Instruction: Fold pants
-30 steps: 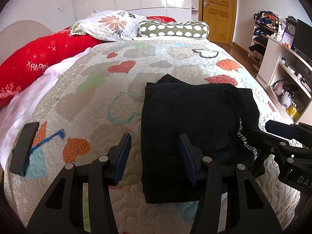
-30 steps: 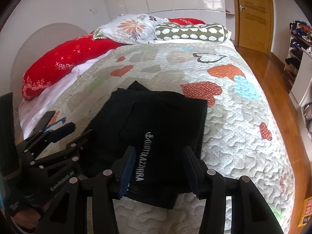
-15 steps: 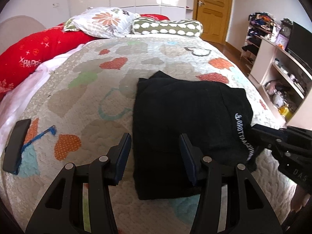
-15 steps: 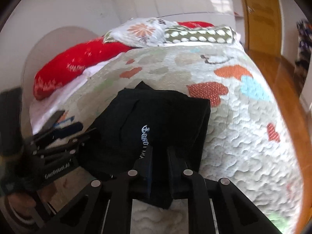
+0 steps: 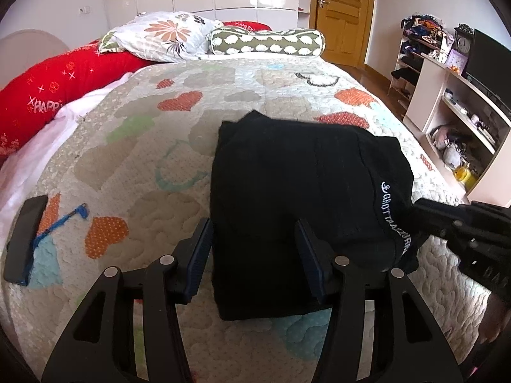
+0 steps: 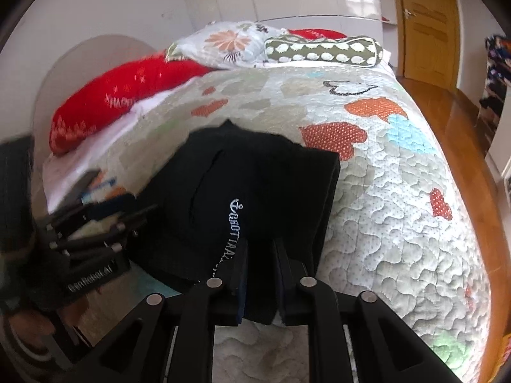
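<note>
Folded black pants [image 5: 287,191] with white lettering lie on the heart-patterned quilt [image 5: 127,159]. My left gripper [image 5: 252,226] hovers over their near left corner. Its jaws are opening, the cloth lies under the gap, and the pads touch nothing. In the left wrist view my right gripper [image 5: 447,223] comes in from the right at the lettered edge. In the right wrist view the pants [image 6: 255,175] bunch up at that edge. There my right gripper [image 6: 260,245] pinches a fold of black cloth between its pads while its jaws ease slightly apart. My left gripper [image 6: 105,220] shows blurred at the left.
A dark phone [image 5: 24,239] and a blue strap [image 5: 60,223] lie on the quilt's left edge. A red bolster [image 5: 64,86], a floral pillow [image 5: 166,35] and a green bolster [image 5: 268,43] sit at the head. Shelves [image 5: 463,121] stand beyond the bed's right side.
My right gripper's jaws went from wide apart to pinched on the pants' lettered edge, which now bunches up. My left gripper stayed over the near left corner.
</note>
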`<state>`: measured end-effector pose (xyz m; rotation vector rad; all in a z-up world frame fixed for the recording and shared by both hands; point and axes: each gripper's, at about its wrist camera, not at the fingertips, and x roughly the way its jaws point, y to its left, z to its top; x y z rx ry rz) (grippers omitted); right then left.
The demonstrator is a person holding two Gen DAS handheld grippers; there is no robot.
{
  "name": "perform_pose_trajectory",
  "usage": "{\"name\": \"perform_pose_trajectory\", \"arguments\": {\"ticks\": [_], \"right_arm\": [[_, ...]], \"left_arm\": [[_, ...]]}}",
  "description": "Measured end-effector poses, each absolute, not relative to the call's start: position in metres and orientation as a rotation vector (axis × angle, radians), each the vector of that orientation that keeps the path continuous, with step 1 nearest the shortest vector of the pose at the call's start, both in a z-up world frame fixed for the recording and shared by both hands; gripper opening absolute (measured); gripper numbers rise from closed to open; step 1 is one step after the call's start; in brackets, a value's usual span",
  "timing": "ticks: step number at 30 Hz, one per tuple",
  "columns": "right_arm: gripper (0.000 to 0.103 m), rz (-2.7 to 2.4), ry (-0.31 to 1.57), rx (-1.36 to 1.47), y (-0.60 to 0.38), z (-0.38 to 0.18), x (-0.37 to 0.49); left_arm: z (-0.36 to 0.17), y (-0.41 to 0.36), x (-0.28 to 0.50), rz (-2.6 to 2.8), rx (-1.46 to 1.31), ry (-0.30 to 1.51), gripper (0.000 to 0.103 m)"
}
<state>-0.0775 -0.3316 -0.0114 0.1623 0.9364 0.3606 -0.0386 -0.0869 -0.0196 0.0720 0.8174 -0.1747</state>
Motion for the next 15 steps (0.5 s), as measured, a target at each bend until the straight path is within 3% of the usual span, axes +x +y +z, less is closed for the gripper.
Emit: {"name": "perform_pose_trajectory", "arguments": {"ticks": [4,6,15], "right_arm": [[0.023,0.325,0.902,0.178,-0.335,0.006,-0.076],[0.036,0.319,0.890,0.171,-0.334,0.012,-0.074],[0.037,0.332,0.870,0.137,-0.310,0.017,-0.059]], "left_arm": [[-0.012,-0.085,-0.037,-0.152,0.087,0.788,0.053],[-0.010,-0.085,-0.036,-0.146,0.090,0.778,0.053],[-0.007,-0.083,-0.024,-0.118,0.095,0.764,0.053]]}}
